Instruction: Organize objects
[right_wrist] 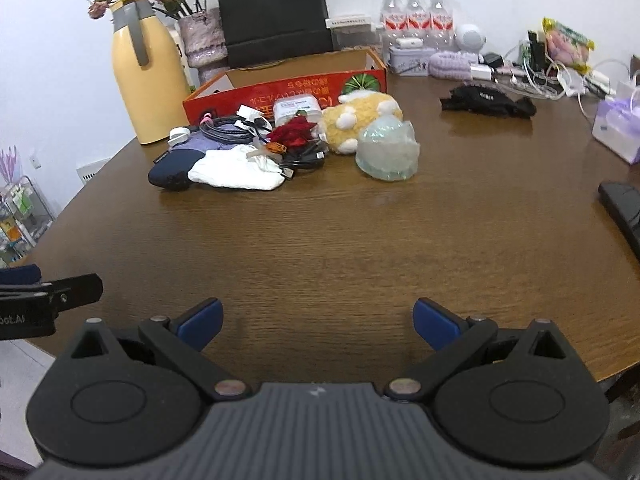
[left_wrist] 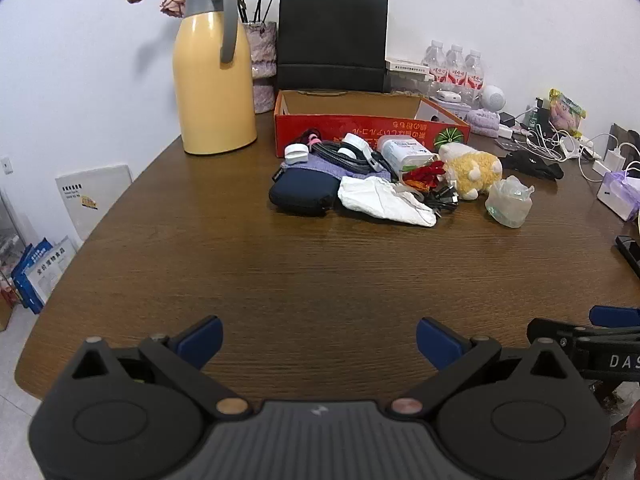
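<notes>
A pile of small objects lies mid-table in front of an open red cardboard box (left_wrist: 360,128) (right_wrist: 280,92): a navy pouch (left_wrist: 302,194) (right_wrist: 172,168), a white crumpled cloth (left_wrist: 384,200) (right_wrist: 236,170), coiled cables (left_wrist: 348,156) (right_wrist: 232,128), a white power bank (left_wrist: 404,152) (right_wrist: 298,110), a yellow plush toy (left_wrist: 472,172) (right_wrist: 360,118) and a clear plastic wrap bundle (left_wrist: 510,200) (right_wrist: 386,152). My left gripper (left_wrist: 319,342) and right gripper (right_wrist: 317,324) hover open over the near table edge, far from the pile, with nothing between the blue pads.
A yellow thermos jug (left_wrist: 212,76) (right_wrist: 144,76), a flower vase (left_wrist: 262,64) and a black paper bag (left_wrist: 332,40) stand at the back. Water bottles (right_wrist: 416,20), chargers and cables (left_wrist: 560,144), a black strap (right_wrist: 488,102) and a lilac box (right_wrist: 616,128) crowd the right side.
</notes>
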The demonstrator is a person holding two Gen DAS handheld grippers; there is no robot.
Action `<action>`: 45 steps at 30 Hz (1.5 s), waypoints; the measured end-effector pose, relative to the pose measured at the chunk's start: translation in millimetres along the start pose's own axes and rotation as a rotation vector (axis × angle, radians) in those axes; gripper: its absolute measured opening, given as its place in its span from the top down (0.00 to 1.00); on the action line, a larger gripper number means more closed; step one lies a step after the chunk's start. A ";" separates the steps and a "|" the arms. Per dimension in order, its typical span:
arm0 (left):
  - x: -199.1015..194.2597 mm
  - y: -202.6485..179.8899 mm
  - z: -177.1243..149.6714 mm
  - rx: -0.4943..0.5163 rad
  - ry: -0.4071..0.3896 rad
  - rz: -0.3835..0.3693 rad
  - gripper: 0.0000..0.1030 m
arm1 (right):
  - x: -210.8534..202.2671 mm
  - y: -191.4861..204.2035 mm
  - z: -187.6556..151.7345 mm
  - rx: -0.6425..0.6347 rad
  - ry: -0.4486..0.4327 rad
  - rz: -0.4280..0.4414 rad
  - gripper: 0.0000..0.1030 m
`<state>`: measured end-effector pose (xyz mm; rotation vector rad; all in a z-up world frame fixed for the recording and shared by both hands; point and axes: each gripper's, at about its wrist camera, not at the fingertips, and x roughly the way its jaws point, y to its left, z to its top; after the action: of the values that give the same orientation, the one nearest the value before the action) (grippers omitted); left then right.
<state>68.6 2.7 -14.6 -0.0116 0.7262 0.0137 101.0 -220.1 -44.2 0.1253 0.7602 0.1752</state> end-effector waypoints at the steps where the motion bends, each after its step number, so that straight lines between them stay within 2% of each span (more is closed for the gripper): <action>1: 0.8 0.0 -0.1 -0.001 -0.003 -0.002 0.00 | 0.0 -2.0 0.1 0.009 -0.002 0.006 0.00; 13: 4.1 -6.1 -2.2 0.027 -0.003 -0.019 0.00 | -7.2 3.5 -0.6 -0.035 -0.089 0.009 0.00; 17: 3.1 -4.3 -2.3 0.016 0.006 -0.045 0.00 | -6.8 1.3 -0.2 -0.018 -0.085 0.067 0.00; 19: 2.5 -4.1 -2.4 0.015 0.000 -0.029 0.00 | -7.6 3.1 -1.2 -0.039 -0.091 0.085 0.00; 23: 0.2 -4.1 -3.3 0.012 -0.018 -0.038 0.00 | -11.2 11.8 -6.4 -0.110 -0.126 0.062 0.00; 30: -4.9 -7.1 -4.7 0.045 -0.057 -0.040 0.00 | -9.6 11.0 -9.5 -0.101 -0.094 0.113 0.00; 33: -8.7 -8.5 -5.3 0.058 -0.089 -0.026 0.00 | -7.6 6.3 -7.7 -0.062 -0.063 0.136 0.00; 35: -7.0 -8.8 -5.0 0.060 -0.083 -0.021 0.00 | -6.7 1.5 -7.9 -0.032 -0.059 0.166 0.00; 45: 17.1 -1.6 1.8 0.037 -0.032 -0.004 0.00 | 6.2 -9.3 1.4 -0.022 -0.072 0.111 0.00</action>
<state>82.6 1.3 -24.6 0.0229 0.6943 -0.0035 107.5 -228.0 -49.0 0.1521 0.6801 0.2836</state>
